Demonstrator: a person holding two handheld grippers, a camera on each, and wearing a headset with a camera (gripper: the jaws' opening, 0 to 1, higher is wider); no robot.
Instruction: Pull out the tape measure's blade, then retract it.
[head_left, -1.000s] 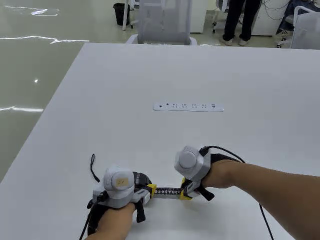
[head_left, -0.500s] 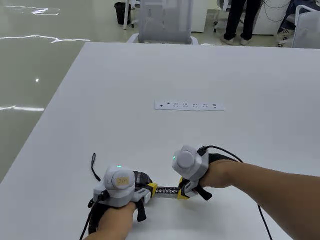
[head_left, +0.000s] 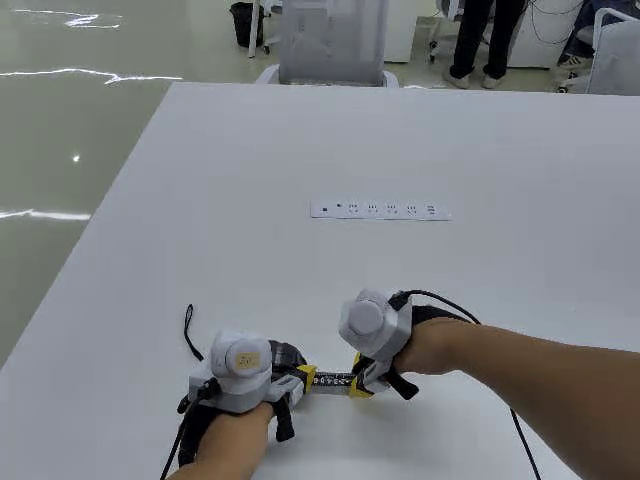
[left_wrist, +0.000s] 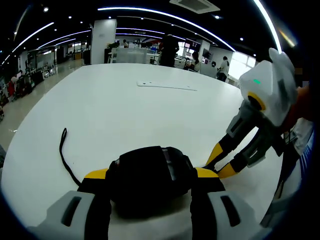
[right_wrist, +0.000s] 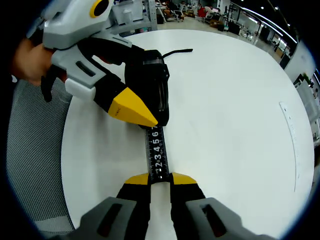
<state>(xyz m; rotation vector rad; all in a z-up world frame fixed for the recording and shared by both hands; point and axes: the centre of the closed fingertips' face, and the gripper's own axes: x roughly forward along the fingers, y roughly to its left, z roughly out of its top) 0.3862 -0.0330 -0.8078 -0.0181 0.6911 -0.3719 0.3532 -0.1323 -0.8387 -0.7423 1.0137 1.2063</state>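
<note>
Table (head_left: 420, 140): white and wide; your work lies at its near edge, left of centre.
Left gripper (left_wrist: 151, 176): the left-hand tool of the pair; its jaws clamp the two sides of the tape measure case and pin it to the table.
Right gripper (right_wrist: 160, 178): just right of the case; its jaws are pinched shut on the free end of the blade.
Tape measure case (right_wrist: 150, 85): black, resting on the table, with its mouth facing right toward your right gripper.
Blade (right_wrist: 156, 150): a short length is out, bridging case and right gripper, with the printed scale facing up.
Long axis: the blade runs left to right along the near edge, with the case at its left end and your right gripper at its right end.
Coming move (judgement): whether you draw out or feed back, your right gripper should travel along this line, rightward to extend and leftward to retract, while your left anchors the case.
</note>
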